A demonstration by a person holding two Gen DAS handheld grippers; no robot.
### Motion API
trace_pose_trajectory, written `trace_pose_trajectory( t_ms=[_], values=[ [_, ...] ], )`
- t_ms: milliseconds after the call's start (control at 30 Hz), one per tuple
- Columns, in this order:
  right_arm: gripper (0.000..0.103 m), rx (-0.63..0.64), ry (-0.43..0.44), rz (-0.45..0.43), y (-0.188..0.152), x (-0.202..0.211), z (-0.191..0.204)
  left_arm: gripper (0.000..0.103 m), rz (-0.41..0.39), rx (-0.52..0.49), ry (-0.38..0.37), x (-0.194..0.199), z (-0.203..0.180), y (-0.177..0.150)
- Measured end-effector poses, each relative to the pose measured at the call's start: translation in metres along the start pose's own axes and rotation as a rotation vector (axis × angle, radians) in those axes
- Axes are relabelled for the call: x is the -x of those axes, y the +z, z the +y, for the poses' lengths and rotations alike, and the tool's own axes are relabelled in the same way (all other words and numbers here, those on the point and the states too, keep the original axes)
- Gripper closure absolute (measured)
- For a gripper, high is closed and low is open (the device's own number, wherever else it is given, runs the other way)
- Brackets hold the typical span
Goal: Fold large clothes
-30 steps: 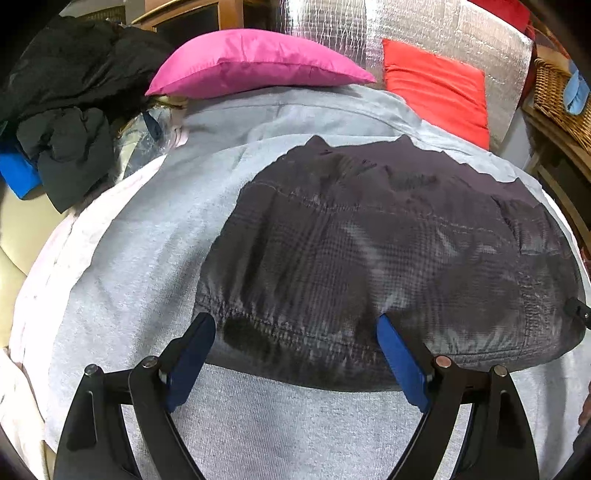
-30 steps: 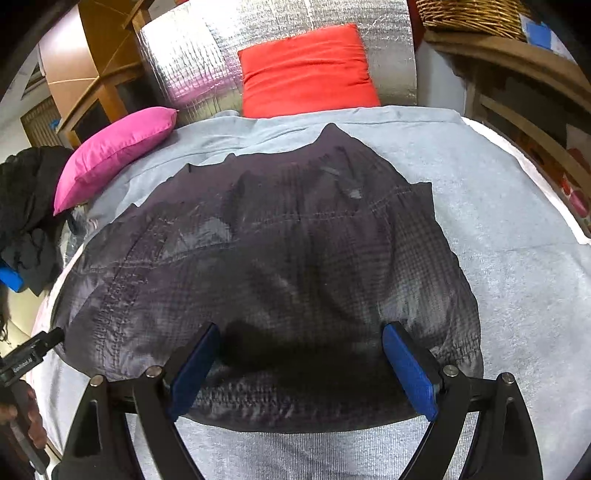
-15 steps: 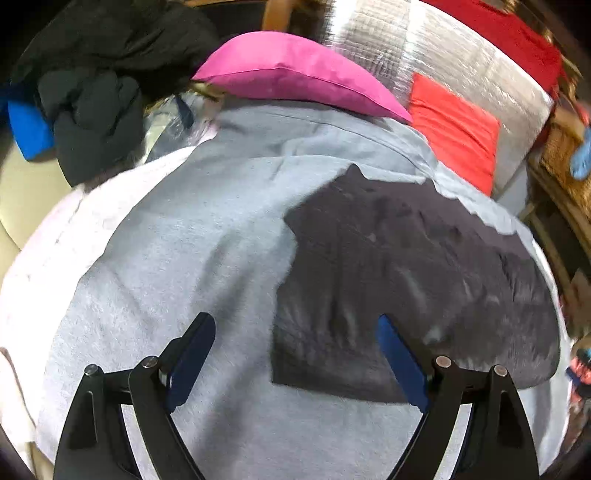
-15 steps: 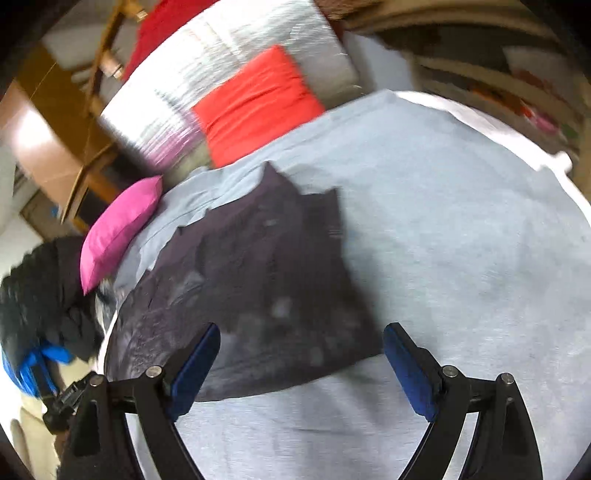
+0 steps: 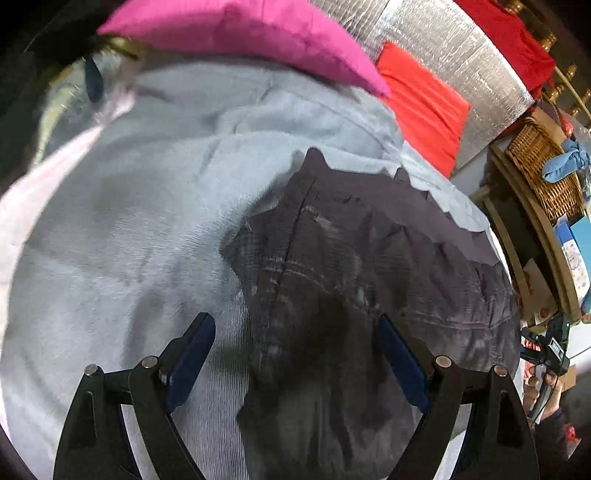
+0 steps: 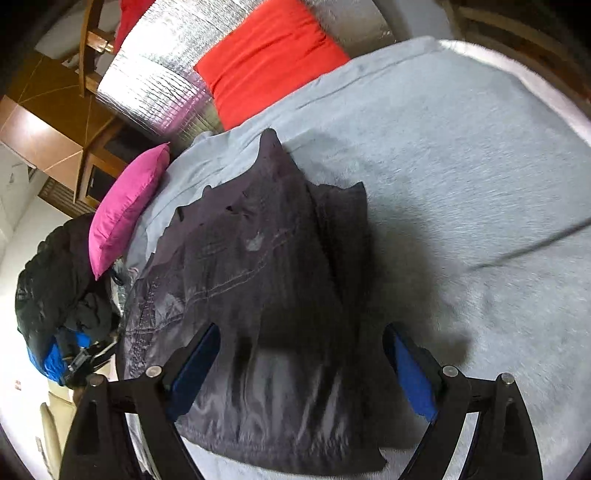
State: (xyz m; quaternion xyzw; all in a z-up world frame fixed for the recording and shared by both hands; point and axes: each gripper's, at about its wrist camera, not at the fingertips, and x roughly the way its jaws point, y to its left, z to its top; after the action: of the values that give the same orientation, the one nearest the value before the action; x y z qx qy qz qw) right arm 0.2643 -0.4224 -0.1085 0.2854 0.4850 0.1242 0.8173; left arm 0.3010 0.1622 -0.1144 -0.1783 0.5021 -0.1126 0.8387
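Note:
A dark grey jacket [image 5: 369,280] lies folded flat on a grey blanket [image 5: 129,229]. My left gripper [image 5: 295,362] is open and hangs low over the jacket's left near corner; its left finger is over the blanket. The jacket [image 6: 266,280] also shows in the right wrist view. My right gripper [image 6: 299,369] is open and hangs low over its right near corner, with the right finger over the blanket [image 6: 461,192]. Neither gripper holds cloth.
A pink pillow [image 5: 236,33] and a red pillow [image 5: 424,99] lie at the far side against a silver padded panel [image 5: 443,48]. A pile of dark clothes [image 6: 55,280] lies at the left. A wicker basket [image 5: 543,173] stands on shelves at the right.
Both grippers swung outward from the jacket's near edge, then came down closer over its two near corners. The jacket has not moved.

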Motion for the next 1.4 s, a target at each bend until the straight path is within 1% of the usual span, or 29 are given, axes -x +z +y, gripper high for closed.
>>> trace_pose_trajectory(
  t_ms=[67, 100, 133, 200, 233, 267, 300, 333, 367, 400, 433, 467, 533, 667, 733, 800, 867, 933, 1000, 1033, 1067, 1133, 1167, 1200, 1233, 1267, 1300, 1333, 1400],
  values=[
    [0.011, 0.012, 0.023, 0.023, 0.003, -0.008, 0.001, 0.014, 0.031, 0.007, -0.01, -0.011, 0.003, 0.001],
    [0.011, 0.022, 0.02, 0.039, 0.005, -0.014, 0.002, 0.017, 0.039, 0.006, -0.008, -0.016, 0.002, 0.0],
    [0.011, 0.034, 0.005, 0.063, 0.007, -0.021, 0.003, 0.026, 0.045, -0.002, -0.007, -0.02, 0.0, 0.0],
    [0.013, 0.043, -0.003, 0.082, 0.01, -0.031, 0.006, 0.037, 0.067, 0.002, -0.022, -0.029, -0.002, 0.0],
    [0.02, 0.052, 0.01, 0.086, 0.011, -0.034, 0.009, 0.047, 0.062, 0.001, -0.015, -0.032, -0.005, 0.001],
    [0.029, 0.07, 0.012, 0.099, 0.013, -0.039, 0.013, 0.053, 0.064, -0.007, -0.015, -0.034, -0.007, 0.002],
    [0.034, 0.078, -0.003, 0.108, 0.015, -0.043, 0.016, 0.063, 0.069, -0.021, -0.005, -0.035, -0.013, 0.003],
    [0.048, 0.074, -0.005, 0.125, 0.016, -0.047, 0.019, 0.071, 0.067, -0.036, 0.014, -0.035, -0.019, 0.004],
    [0.061, 0.079, -0.007, 0.128, 0.017, -0.047, 0.021, 0.075, 0.064, -0.049, 0.029, -0.033, -0.024, 0.004],
    [0.066, 0.09, -0.014, 0.124, 0.017, -0.045, 0.025, 0.081, 0.055, -0.07, 0.053, -0.029, -0.031, 0.004],
    [0.075, 0.096, -0.017, 0.117, 0.017, -0.041, 0.029, 0.082, 0.04, -0.091, 0.084, -0.022, -0.039, 0.005],
    [0.079, 0.101, -0.017, 0.106, 0.018, -0.034, 0.033, 0.085, 0.026, -0.097, 0.097, -0.016, -0.044, 0.006],
    [0.082, 0.13, -0.023, 0.079, 0.018, -0.018, 0.05, 0.087, -0.011, -0.106, 0.1, 0.0, -0.053, 0.009],
    [0.086, 0.219, -0.023, 0.035, 0.024, 0.018, 0.094, 0.087, -0.106, -0.142, 0.074, 0.049, -0.08, 0.014],
    [0.087, 0.272, -0.01, -0.001, 0.025, 0.044, 0.12, 0.087, -0.168, -0.195, 0.07, 0.082, -0.104, 0.01],
    [0.087, 0.303, 0.004, -0.031, 0.022, 0.068, 0.134, 0.087, -0.212, -0.212, 0.049, 0.11, -0.118, 0.001],
    [0.087, 0.332, 0.009, -0.055, 0.013, 0.094, 0.143, 0.087, -0.241, -0.225, 0.029, 0.133, -0.124, -0.013],
    [0.087, 0.353, 0.0, -0.078, -0.004, 0.117, 0.141, 0.087, -0.261, -0.233, 0.012, 0.147, -0.125, -0.032],
    [0.087, 0.354, -0.005, -0.083, -0.023, 0.128, 0.131, 0.087, -0.259, -0.223, -0.008, 0.152, -0.116, -0.052],
    [0.087, 0.344, -0.008, -0.079, -0.036, 0.131, 0.12, 0.086, -0.239, -0.208, -0.01, 0.144, -0.11, -0.068],
    [0.087, 0.335, -0.009, -0.073, -0.045, 0.13, 0.111, 0.086, -0.22, -0.203, -0.005, 0.133, -0.108, -0.074],
    [0.086, 0.265, -0.006, -0.033, -0.07, 0.115, 0.079, 0.081, -0.125, -0.16, 0.026, 0.094, -0.092, -0.099],
    [0.081, 0.235, -0.009, -0.008, -0.079, 0.107, 0.066, 0.079, -0.088, -0.138, 0.055, 0.081, -0.085, -0.107],
    [0.079, 0.203, -0.025, 0.028, -0.091, 0.095, 0.05, 0.068, -0.019, -0.106, 0.153, 0.056, -0.071, -0.119],
    [0.071, 0.169, -0.066, 0.058, -0.101, 0.081, 0.035, 0.048, 0.007, -0.093, 0.193, 0.044, -0.063, -0.126],
    [0.055, 0.13, -0.108, 0.064, -0.112, 0.071, 0.019, 0.043, -0.023, -0.075, 0.192, 0.043, -0.054, -0.132],
    [0.044, 0.09, -0.099, 0.055, -0.121, 0.068, 0.008, 0.038, -0.046, -0.064, 0.186, 0.047, -0.051, -0.135],
    [0.034, 0.04, -0.071, 0.041, -0.127, 0.07, 0.001, 0.037, -0.048, -0.052, 0.192, 0.054, -0.048, -0.135],
    [0.034, 0.018, -0.036, 0.015, -0.134, 0.08, -0.001, 0.037, -0.06, -0.08, 0.206, 0.069, -0.051, -0.133]
  ],
)
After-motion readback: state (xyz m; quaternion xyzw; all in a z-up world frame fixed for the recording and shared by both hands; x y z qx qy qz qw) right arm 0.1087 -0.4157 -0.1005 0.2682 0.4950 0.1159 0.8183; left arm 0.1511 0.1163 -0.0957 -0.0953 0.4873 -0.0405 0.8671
